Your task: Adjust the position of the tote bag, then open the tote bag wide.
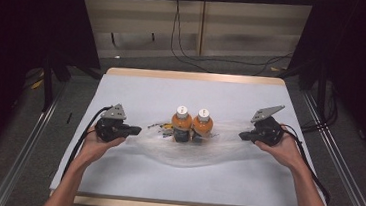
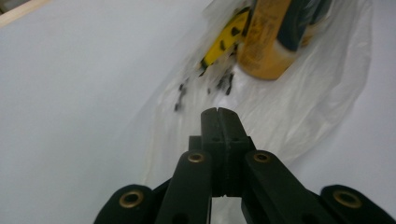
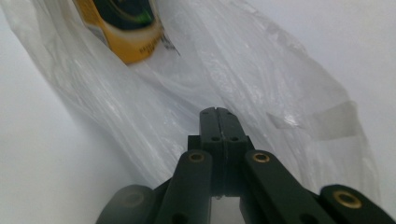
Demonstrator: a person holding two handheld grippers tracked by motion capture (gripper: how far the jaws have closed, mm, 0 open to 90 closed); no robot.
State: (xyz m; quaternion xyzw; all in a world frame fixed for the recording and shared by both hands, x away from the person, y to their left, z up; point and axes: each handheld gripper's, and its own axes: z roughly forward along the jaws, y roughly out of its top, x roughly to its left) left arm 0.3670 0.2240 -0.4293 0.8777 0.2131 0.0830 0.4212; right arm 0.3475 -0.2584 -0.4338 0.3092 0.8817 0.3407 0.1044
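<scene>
Two orange juice bottles with white caps, one (image 1: 181,124) left of the other (image 1: 202,125), stand upright side by side mid-table. A clear plastic bag (image 1: 186,156) spreads flat around their bases and out to both sides. My left gripper (image 1: 138,128) lies at the bag's left end, jaws pressed together with the film at their tips (image 2: 218,111). My right gripper (image 1: 241,135) is at the bag's right end, jaws likewise together on the film (image 3: 218,110). A bottle base (image 2: 268,42) shows ahead of the left jaws, and another (image 3: 123,32) shows through the bag (image 3: 163,107).
A white sheet covers the table (image 1: 164,181), which has wooden edges front and back. Yellow print with black marks (image 2: 224,39) lies on the bag beside the left bottle. A strip of clear tape (image 3: 322,121) sits on the film. Black curtains flank the table and cables cross the floor behind.
</scene>
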